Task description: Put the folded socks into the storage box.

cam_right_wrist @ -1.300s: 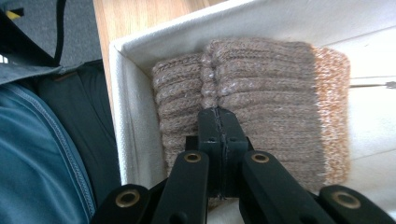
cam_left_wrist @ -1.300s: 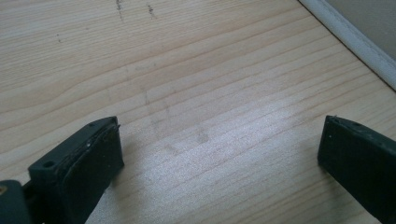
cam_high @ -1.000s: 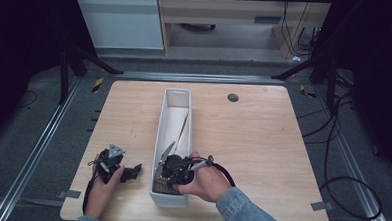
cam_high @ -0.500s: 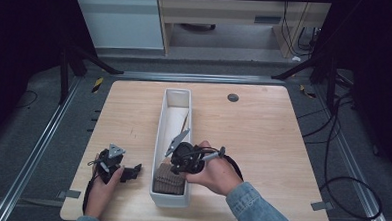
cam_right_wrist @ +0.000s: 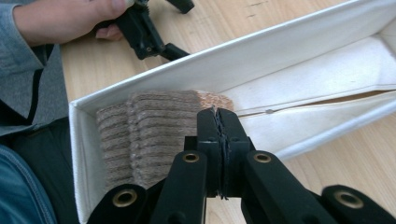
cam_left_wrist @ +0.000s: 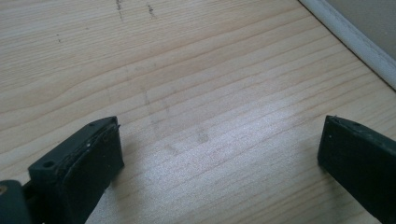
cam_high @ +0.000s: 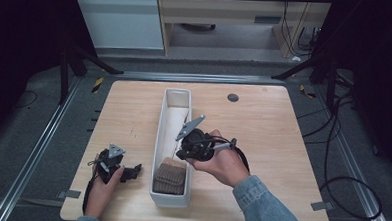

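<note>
Both jaws of the right gripper (cam_right_wrist: 218, 116) are pressed together on nothing, just above the folded brown cloth (cam_right_wrist: 149, 135) at the near end of the white bin (cam_right_wrist: 261, 56). Reopening squarely over the cloth would suit; the left gripper (cam_high: 126, 172) rests spread on the table (cam_left_wrist: 196, 70).

One long white fabric bin (cam_high: 158, 154) on one wooden table (cam_high: 273, 119). Inside the bin, one folded brown knitted cloth (cam_high: 170, 175). Two handheld grippers: left gripper (cam_high: 131, 171), right gripper (cam_high: 181, 152). Two hands: left hand (cam_high: 100, 189), right hand (cam_high: 224, 164). One small dark round disc (cam_high: 233, 97) near the far table edge.
</note>
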Demonstrator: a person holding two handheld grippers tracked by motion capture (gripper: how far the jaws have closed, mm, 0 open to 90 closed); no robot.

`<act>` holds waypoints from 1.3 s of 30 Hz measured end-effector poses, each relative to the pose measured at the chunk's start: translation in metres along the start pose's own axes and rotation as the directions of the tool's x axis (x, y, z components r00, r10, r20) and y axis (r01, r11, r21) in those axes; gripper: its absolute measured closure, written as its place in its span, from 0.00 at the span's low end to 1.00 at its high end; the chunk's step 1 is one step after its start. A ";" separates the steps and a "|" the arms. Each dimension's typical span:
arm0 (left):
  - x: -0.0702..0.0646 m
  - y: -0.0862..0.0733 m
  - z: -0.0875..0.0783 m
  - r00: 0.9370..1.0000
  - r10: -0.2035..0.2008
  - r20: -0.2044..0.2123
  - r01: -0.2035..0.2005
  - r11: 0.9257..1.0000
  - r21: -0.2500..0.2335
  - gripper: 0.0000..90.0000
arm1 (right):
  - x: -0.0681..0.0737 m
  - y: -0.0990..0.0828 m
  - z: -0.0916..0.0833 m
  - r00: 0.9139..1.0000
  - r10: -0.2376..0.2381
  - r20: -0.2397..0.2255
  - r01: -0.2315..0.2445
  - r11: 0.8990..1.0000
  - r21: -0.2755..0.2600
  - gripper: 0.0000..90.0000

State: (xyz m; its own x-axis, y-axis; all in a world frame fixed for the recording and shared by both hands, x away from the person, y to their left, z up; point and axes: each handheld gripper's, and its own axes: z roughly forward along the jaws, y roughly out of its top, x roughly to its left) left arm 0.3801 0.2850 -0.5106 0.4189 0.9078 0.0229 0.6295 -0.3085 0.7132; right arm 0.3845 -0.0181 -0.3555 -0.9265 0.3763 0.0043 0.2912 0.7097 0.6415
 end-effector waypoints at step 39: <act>0.000 0.000 0.000 1.000 0.000 0.001 0.000 1.000 0.002 0.00 | -0.062 -0.035 -0.053 0.936 0.215 0.279 -0.150 0.960 -0.236 0.05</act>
State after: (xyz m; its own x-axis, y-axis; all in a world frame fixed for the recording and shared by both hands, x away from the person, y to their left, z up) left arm 0.3799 0.2850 -0.5106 0.4190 0.9077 0.0222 0.6309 -0.3086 0.7118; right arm 0.4188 -0.0980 -0.3378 -0.7381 0.6708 -0.0723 0.3624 0.4846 0.7962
